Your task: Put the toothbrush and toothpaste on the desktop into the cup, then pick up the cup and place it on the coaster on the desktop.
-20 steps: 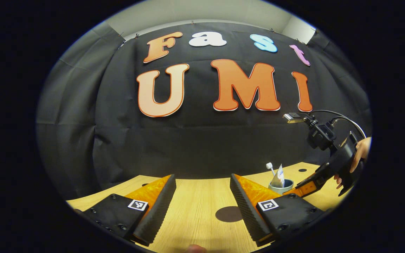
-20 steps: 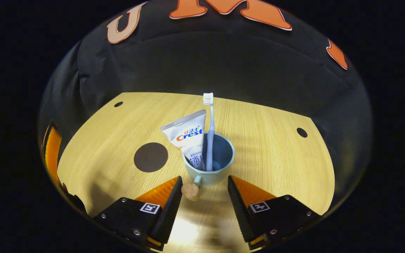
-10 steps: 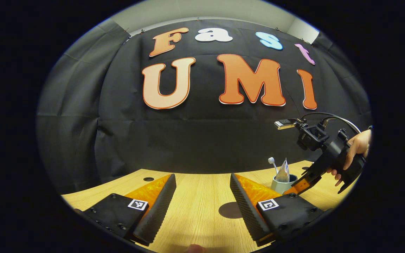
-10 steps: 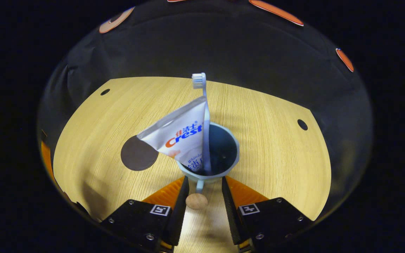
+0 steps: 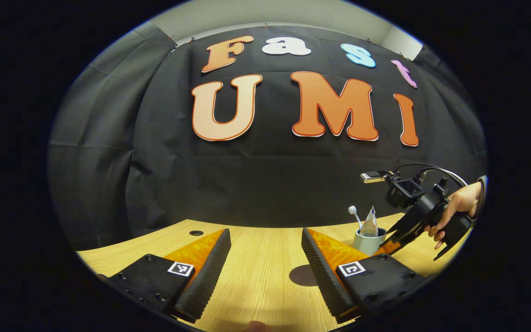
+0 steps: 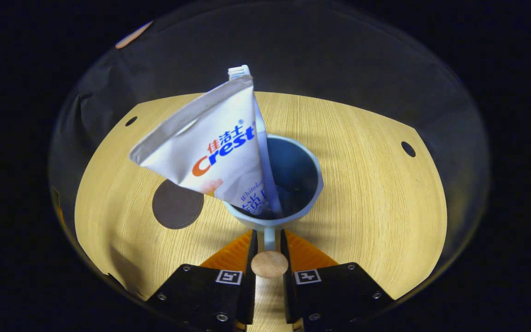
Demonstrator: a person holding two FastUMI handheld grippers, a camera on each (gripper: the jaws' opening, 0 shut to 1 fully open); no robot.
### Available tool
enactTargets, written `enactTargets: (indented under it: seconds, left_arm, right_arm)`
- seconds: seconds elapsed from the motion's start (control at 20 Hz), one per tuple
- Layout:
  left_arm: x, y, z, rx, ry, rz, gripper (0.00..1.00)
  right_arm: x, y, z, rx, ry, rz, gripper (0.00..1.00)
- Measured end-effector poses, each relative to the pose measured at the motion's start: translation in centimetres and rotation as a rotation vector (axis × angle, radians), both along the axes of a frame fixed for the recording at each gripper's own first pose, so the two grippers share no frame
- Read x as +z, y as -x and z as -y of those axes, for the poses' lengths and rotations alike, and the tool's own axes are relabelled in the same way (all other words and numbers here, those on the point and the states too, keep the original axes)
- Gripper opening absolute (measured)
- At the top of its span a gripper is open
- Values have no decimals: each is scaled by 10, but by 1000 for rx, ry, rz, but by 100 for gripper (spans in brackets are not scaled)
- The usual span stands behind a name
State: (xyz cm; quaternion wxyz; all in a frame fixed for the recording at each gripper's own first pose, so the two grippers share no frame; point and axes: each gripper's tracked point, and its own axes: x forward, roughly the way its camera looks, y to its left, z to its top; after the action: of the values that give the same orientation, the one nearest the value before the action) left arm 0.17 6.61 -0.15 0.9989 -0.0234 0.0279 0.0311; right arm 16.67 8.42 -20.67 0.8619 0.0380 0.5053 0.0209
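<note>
Right gripper view: nearest the lens, the right gripper (image 6: 268,258) has drawn its fingers in over the last second until they pinch the cup's handle (image 6: 269,240) from both sides, its round wooden knob (image 6: 269,264) sitting between them. A second ago those fingers were spread wide, short of the handle. Just beyond, the cup (image 6: 309,159) stands on the desk (image 6: 376,184) with the toothpaste (image 6: 210,147) leaning left out of it and the toothbrush (image 6: 240,71) upright behind the tube. The coaster (image 6: 177,204) lies bare just left of the cup.

In the left gripper view, the left gripper (image 5: 265,258) hovers low with fingers spread, holding nothing; it has barely shifted.

Loading looks finished and the grasp made, so what remains is to lift the cup and carry it left onto the coaster.
</note>
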Motion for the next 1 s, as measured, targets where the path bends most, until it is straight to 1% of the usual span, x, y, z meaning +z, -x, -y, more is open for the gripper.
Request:
enactTargets:
  seconds: [0.15, 0.3, 0.45, 0.75, 1.0]
  left_arm:
    - [1, 1, 0, -5, 9, 0, 97]
    - [2, 2, -1, -3, 11, 7, 98]
    - [0, 2, -2, 2, 13, 3, 98]
    - [-2, 15, -18, 31, 5, 1, 98]
    - [3, 24, -25, 30, -10, 11, 98]
  right_arm:
    - [2, -3, 0, 14, 4, 11, 23]
    - [3, -2, -1, 30, 2, 15, 23]
    - [6, -9, -3, 55, -16, 49, 23]
    - [7, -14, -7, 131, -31, 92, 23]
    - [8, -18, -6, 183, -31, 116, 23]
